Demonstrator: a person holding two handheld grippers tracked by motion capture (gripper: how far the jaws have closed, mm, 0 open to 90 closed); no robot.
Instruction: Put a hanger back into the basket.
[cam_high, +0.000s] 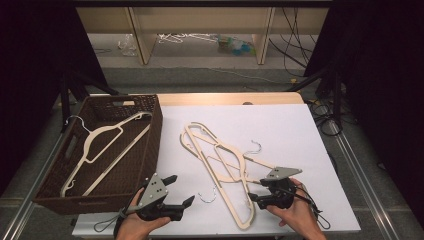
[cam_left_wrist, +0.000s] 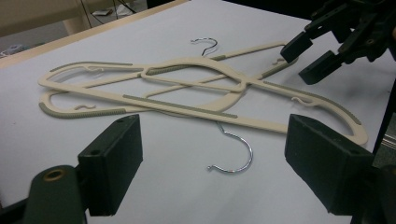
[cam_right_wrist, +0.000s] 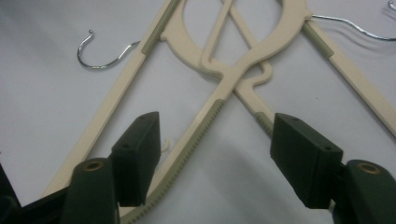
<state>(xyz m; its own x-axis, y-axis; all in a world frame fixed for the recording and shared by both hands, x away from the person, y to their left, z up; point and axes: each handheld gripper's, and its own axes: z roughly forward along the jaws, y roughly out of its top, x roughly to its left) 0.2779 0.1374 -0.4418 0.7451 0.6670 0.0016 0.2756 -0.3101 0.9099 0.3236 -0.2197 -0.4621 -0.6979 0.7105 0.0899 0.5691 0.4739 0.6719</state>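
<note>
White tabletop (cam_right_wrist: 42, 93), hanger arm (cam_right_wrist: 196, 135) between right fingers (cam_right_wrist: 135, 156).

The counter (cam_high: 300, 125) is covered by a white sheet, with a strip of pale wood left bare along its far edge (cam_high: 225, 98), and it stands on a grey floor (cam_high: 210, 75). Beyond it, pale wooden furniture legs (cam_high: 142, 40) rise from the floor, where loose cables (cam_high: 290, 50) trail and some clutter (cam_high: 235, 45), perhaps plastic bottles, lies too blurred to identify. Dark curtains (cam_high: 380, 75) close off both sides, and metal rails (cam_high: 360, 170) run along the floor beside the counter.
</note>
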